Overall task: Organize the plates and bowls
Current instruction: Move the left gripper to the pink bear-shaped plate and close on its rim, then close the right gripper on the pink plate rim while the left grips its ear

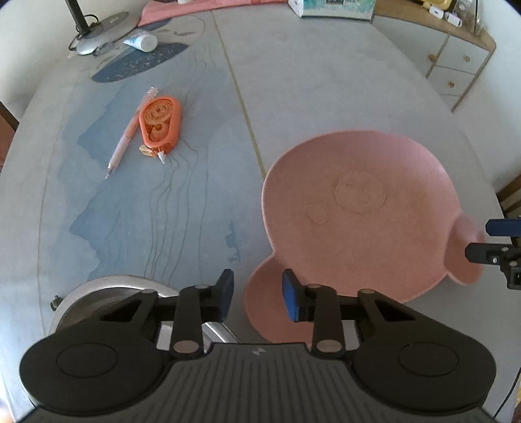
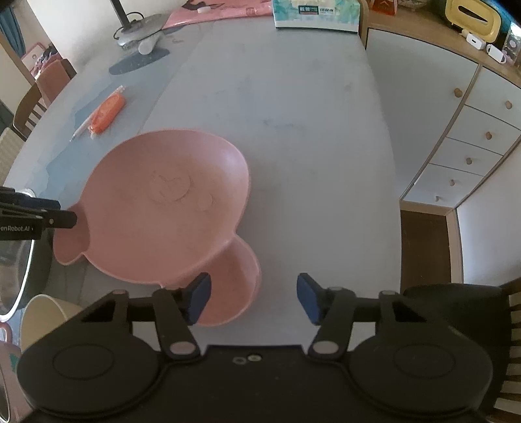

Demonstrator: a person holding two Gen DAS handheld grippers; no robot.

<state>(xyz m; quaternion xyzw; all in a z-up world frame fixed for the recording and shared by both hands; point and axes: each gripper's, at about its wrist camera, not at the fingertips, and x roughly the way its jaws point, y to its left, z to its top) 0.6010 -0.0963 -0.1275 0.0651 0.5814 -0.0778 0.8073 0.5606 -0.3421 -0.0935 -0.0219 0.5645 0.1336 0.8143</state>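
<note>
A pink bear-shaped plate (image 1: 358, 208) with two round ears lies on the table; it also shows in the right wrist view (image 2: 162, 201). My left gripper (image 1: 257, 293) is open, its fingers astride the edge of the plate's near-left ear, not closed on it. My right gripper (image 2: 254, 297) is open and empty, its left finger over the plate's near-right ear (image 2: 234, 286). A steel bowl or lid (image 1: 107, 296) sits under my left gripper's left side. A beige cup (image 2: 42, 319) stands at the lower left of the right wrist view.
An orange correction tape (image 1: 159, 125) and a pink pen (image 1: 125, 140) lie left of the plate. A lamp base (image 1: 101, 32), a white tube (image 1: 141, 41) and a tissue box (image 2: 316, 14) are at the far end. A drawer cabinet (image 2: 472, 130) stands right of the table.
</note>
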